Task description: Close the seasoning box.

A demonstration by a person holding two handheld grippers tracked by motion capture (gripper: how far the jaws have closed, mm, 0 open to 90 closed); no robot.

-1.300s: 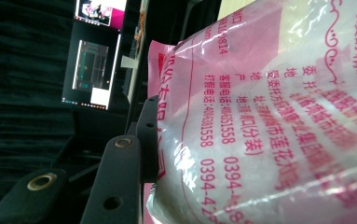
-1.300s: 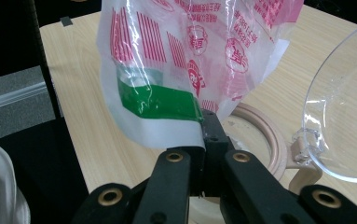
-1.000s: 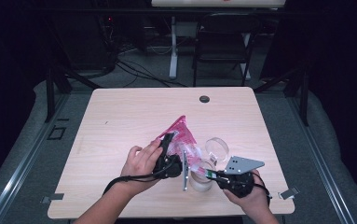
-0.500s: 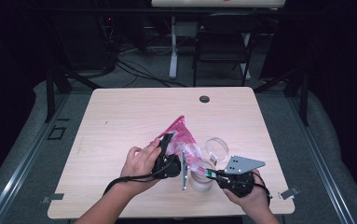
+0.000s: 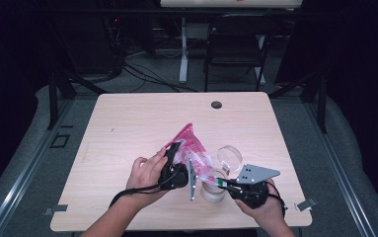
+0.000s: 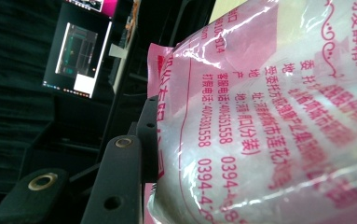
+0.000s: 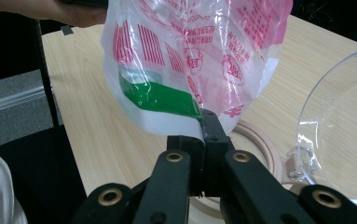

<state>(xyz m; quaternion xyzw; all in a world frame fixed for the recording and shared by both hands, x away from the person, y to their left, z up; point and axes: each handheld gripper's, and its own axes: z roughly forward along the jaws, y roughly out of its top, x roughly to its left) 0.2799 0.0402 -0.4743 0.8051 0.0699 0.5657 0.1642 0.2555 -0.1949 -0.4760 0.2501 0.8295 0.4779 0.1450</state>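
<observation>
Bag corner in right gripper

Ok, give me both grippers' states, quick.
Left gripper: closed on the pink printed plastic bag.
Right gripper: shut, pinching that bag's lower edge.

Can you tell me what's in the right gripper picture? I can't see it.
The right gripper pinches the bottom edge of a clear plastic bag with pink print and a green stripe, held up over a light wooden table. Under the bag sits a round open jar, with its clear hinged lid standing at the right.
</observation>
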